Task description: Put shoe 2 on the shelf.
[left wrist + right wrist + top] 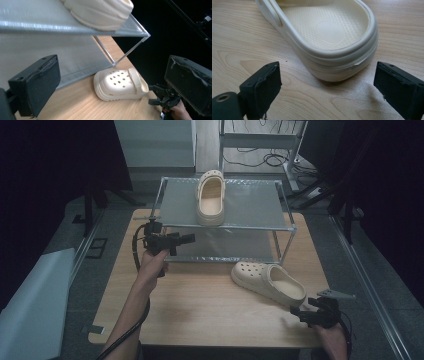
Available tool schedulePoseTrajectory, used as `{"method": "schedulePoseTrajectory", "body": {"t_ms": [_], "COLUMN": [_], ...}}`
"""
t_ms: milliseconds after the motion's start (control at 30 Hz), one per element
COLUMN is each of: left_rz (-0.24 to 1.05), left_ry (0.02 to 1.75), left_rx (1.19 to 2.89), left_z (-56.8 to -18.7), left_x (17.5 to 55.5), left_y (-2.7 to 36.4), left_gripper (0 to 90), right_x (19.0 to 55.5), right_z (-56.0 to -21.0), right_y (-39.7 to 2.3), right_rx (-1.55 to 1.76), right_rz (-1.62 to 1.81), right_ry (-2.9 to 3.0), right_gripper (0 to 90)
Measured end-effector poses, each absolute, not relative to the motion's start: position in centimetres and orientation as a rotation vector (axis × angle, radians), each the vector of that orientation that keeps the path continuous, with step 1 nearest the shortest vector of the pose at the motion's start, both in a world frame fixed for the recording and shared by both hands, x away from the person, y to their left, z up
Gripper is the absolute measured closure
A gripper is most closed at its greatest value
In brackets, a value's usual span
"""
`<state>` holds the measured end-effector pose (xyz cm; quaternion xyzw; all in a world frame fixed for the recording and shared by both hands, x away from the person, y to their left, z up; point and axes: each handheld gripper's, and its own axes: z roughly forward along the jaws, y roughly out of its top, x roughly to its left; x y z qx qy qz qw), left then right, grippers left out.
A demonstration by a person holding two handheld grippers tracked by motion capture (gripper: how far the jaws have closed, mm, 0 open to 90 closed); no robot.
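1. Right gripper (300, 311) was wide open, empty, just behind the clog's (269, 282) heel on the table (200, 305).
2. Left gripper (186, 239) was wide open, empty, by the rack (240, 227).
3. Second clog (210, 197) sat on the top shelf.

Clog heel just ahead of R gripper (328, 93)

Cream clog (329, 32) on wood table (242, 37), heel end between wide-open jaws, not touching; textured insole w/ round patch, strap at left.

The high view looks down on the counter (200, 305) from afar; both gripper views sit low, sharing the clog (269, 282) (120, 85) (327, 37).
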<state>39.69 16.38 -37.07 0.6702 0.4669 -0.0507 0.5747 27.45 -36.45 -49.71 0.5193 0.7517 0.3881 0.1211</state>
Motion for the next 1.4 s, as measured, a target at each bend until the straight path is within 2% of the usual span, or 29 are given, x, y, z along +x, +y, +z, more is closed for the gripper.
{"method": "schedulePoseTrajectory", "body": {"t_ms": [500, 867, 1400], "left_rz": [-0.114, -0.064, 0.116], "left_ry": [1.104, 1.124, 1.186], "left_rx": [1.580, 1.602, 1.835], "left_z": [-42.4, -45.8, -49.9], "left_x": [36.9, 34.9, 32.7], "left_y": [17.1, 17.4, 16.3], "left_gripper": [2.0, 2.9, 1.7], "right_x": [27.5, 27.5, 28.2], "right_z": [-49.8, -49.9, -50.1], "right_y": [-36.3, -36.2, -35.5], "right_rx": [1.515, 1.504, 1.434], "right_rz": [1.128, 1.116, 1.045], "right_ry": [2.202, 2.211, 2.255], "right_gripper": [6.9, 6.7, 3.6]}}
